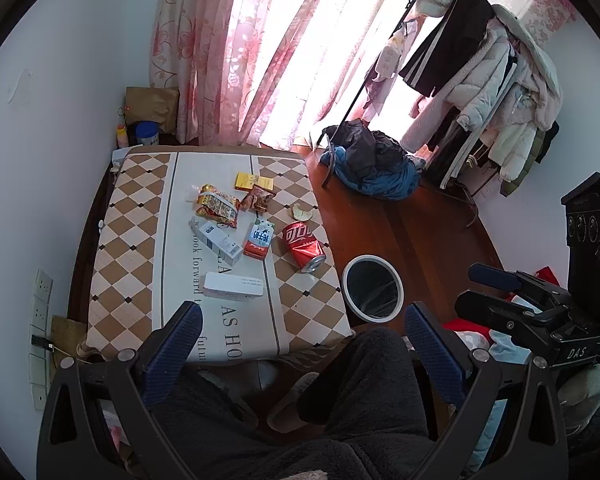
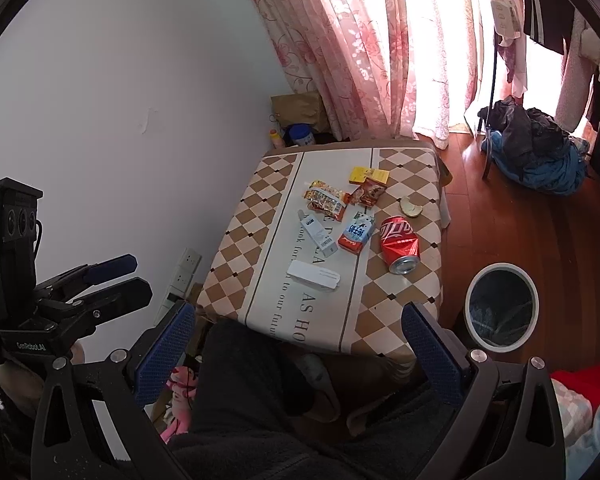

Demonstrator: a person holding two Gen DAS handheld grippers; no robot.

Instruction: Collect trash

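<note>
Ahead on the counter [image 1: 132, 208], the white box [image 1: 233, 286] lies crosswise nearest my left tongs [image 1: 304, 354], both tongs [image 2: 300, 350] apart, empty.

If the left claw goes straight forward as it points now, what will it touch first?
Probably the white flat box nearest on the table, though depth is unclear. The left claw is open, holding nothing.

Sunlit pink curtains [image 1: 260, 52], wooden floor [image 1: 412, 220].

Black-framed hand-held gripper [image 1: 304, 344], blue textured pads [image 1: 172, 354], seemingly dark fleece trousers [image 1: 340, 408].
</note>
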